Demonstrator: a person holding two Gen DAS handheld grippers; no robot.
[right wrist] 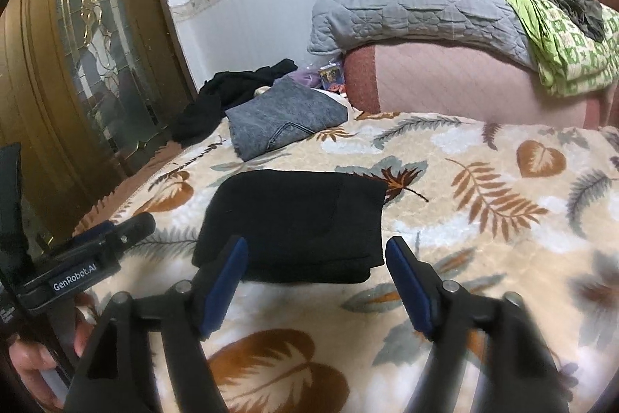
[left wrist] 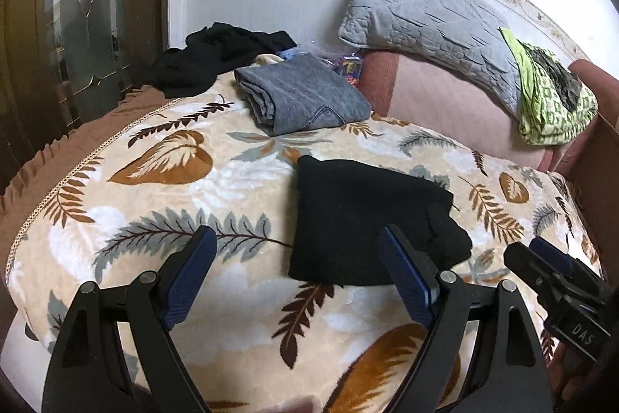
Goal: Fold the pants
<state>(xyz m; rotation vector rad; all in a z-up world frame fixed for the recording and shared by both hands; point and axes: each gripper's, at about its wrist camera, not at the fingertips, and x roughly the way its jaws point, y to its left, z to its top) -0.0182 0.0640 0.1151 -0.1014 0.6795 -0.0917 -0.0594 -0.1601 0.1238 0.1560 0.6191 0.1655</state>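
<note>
Black pants lie folded into a compact rectangle on the leaf-patterned blanket; folding looks essentially done.
Left gripper and right gripper hover near the pants, both released, grasping nothing.

1. A leaf-patterned blanket is spread over the bed.
2. A grey quilted pillow is leaned against the wall.
3. A green patterned cloth is draped just beside the pillow.
4. A wooden door with stained glass is seen at the left.

home bedroom | leaf-print blanket | grey pillow | stained-glass door
</note>
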